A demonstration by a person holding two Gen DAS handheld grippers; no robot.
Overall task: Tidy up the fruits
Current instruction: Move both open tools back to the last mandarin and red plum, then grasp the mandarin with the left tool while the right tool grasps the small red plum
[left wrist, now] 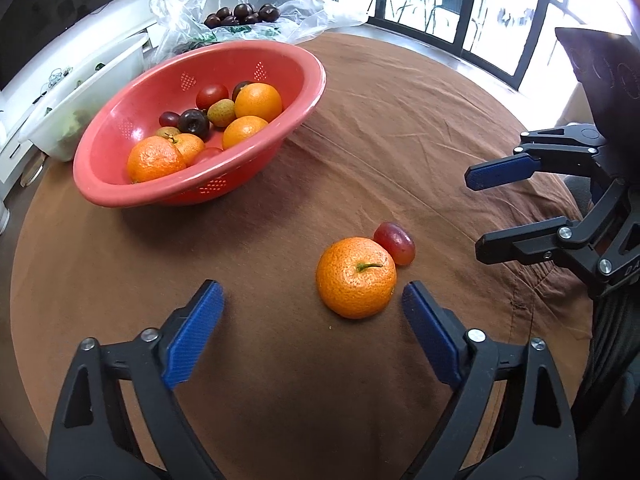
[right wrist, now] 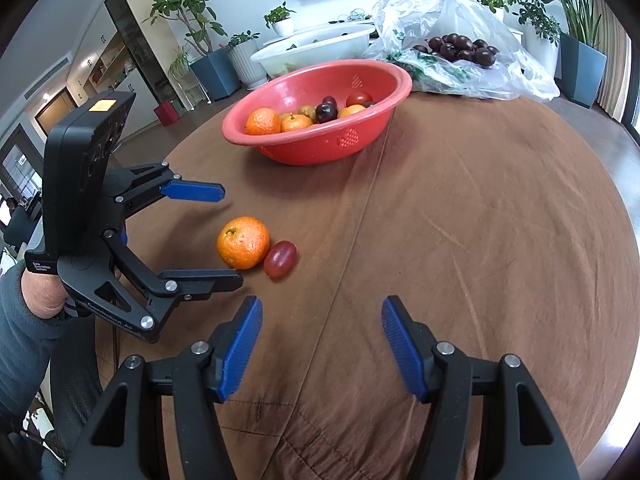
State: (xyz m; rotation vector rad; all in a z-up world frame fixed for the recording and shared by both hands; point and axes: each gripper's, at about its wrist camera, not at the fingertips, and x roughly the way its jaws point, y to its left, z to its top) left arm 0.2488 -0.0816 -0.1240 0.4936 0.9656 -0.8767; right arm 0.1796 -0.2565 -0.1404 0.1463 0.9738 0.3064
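A: Target is the round orange mandarin with the green stem (left wrist: 356, 278), lower centre of the left wrist view, on the brown tablecloth (left wrist: 420, 128). An oval red grape (left wrist: 395, 243) touches its upper right side.

B: Where do I sit on it?

A: The left gripper (left wrist: 310, 332) is off to the left. Your right blue pad (left wrist: 430, 336) is just beside the mandarin's lower right; the left pad (left wrist: 192, 336) is well apart from it. So the fruit is at the tip of one finger, not centred between the two.

B: Fix?

A: My call: slide right until the mandarin is midway between the pads, push further over it, then close across its widest part. Keep the right pad out of the grape or it will roll.

B: Jaws?

A: Left jaws spread wide, holding nothing; I can't tell if the right pad brushes the peel. The right gripper (right wrist: 322, 344) has its jaws partly apart, empty, over bare cloth at the bottom of its own view.

B: Drop-off?

A: Likely the red plastic colander bowl (left wrist: 120, 196), upper left, already holding mandarins, dark plums and red tomatoes. A clear plastic bag (left wrist: 188, 4) with dark fruit lies behind it.
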